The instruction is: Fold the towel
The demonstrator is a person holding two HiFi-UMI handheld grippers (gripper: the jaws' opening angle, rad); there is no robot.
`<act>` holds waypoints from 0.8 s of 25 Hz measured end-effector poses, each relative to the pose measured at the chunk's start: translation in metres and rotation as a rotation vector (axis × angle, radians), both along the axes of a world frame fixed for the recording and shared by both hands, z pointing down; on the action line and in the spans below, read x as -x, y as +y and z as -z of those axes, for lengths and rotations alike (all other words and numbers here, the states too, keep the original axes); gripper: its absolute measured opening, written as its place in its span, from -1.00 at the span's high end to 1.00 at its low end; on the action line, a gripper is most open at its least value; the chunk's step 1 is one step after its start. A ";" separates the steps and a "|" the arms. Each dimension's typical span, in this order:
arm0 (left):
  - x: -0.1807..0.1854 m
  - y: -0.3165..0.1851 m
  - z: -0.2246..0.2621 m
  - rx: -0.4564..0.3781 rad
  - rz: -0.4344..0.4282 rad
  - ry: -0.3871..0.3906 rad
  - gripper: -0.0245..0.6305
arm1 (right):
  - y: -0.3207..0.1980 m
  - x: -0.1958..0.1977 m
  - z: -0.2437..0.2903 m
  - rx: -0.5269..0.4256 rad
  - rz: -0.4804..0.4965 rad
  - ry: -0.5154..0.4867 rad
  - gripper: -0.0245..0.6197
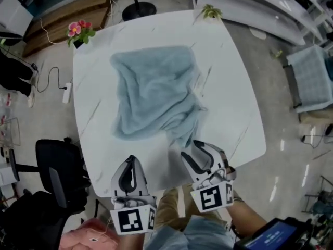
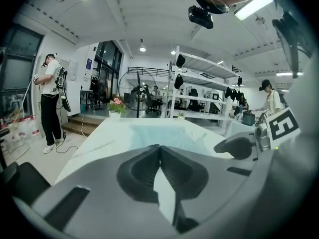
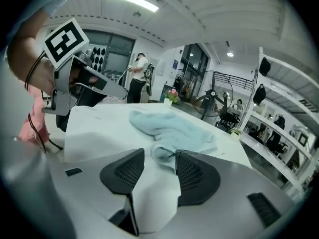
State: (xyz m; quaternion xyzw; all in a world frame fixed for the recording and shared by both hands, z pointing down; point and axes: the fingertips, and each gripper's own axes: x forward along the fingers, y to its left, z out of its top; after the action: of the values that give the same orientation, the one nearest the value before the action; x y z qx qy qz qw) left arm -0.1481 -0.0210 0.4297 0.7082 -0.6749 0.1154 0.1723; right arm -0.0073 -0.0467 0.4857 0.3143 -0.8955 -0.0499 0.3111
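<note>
As its view shows | right hand-held gripper agape | towel ahead

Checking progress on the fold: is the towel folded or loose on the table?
Not folded. The towel lies rumpled and roughly spread on the white table, edges uneven, its near corner bunched.

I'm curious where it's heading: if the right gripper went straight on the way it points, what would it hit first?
The towel. The right gripper has its open jaws framing the towel's bunched near end on the table. That end looks just ahead, though the gap is hard to judge.
</note>
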 end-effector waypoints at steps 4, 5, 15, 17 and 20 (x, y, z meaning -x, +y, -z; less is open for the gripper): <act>-0.003 -0.008 -0.022 0.032 -0.008 0.000 0.90 | -0.007 0.005 -0.012 0.016 0.011 0.008 0.27; -0.004 -0.009 -0.027 0.042 -0.011 0.006 0.90 | -0.008 0.005 -0.013 0.021 0.012 0.007 0.27; 0.016 -0.028 -0.065 0.111 0.034 0.032 0.44 | -0.016 0.003 -0.010 0.040 0.036 0.004 0.28; 0.016 -0.029 -0.078 0.146 0.020 0.033 0.25 | -0.015 0.003 -0.010 0.041 0.042 0.006 0.28; 0.015 -0.031 -0.093 0.205 0.012 -0.002 0.17 | -0.016 0.003 -0.009 0.037 0.052 0.008 0.28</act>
State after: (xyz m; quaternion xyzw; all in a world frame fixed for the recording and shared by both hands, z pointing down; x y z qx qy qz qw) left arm -0.1636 -0.0525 0.5226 0.6828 -0.6637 0.1835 0.2441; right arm -0.0107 -0.0623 0.4951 0.2847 -0.9029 -0.0426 0.3193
